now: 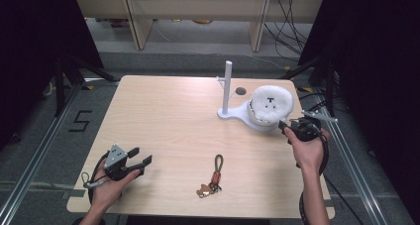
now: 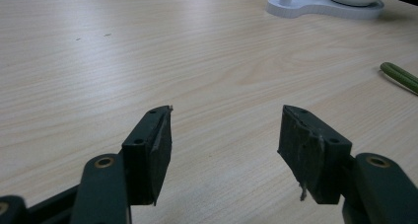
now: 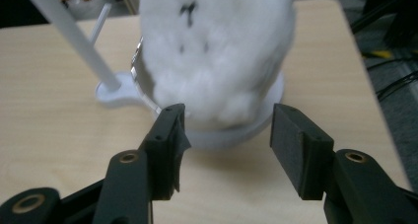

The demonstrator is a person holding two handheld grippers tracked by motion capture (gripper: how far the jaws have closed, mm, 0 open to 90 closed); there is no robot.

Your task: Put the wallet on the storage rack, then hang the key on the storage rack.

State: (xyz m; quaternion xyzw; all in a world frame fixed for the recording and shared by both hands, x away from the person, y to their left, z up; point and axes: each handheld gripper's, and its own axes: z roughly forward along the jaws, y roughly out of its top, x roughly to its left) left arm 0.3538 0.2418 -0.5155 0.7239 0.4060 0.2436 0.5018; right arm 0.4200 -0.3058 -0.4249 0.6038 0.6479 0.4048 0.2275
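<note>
Right gripper (image 3: 224, 135), jaws apart and gripping nothing, sits just before the fluffy white plush (image 3: 217, 51) on its stand.

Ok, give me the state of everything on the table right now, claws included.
Fluffy white plush pouch with a stitched face: resting on the stand's base, not gripped.
White plastic stand with upright pole: upright, nothing hanging on it.
Olive-green cord keychain with small charms: lying flat, untouched.
Left claw: open, low over bare wood.
Right claw: open, just short of the pouch.
</note>
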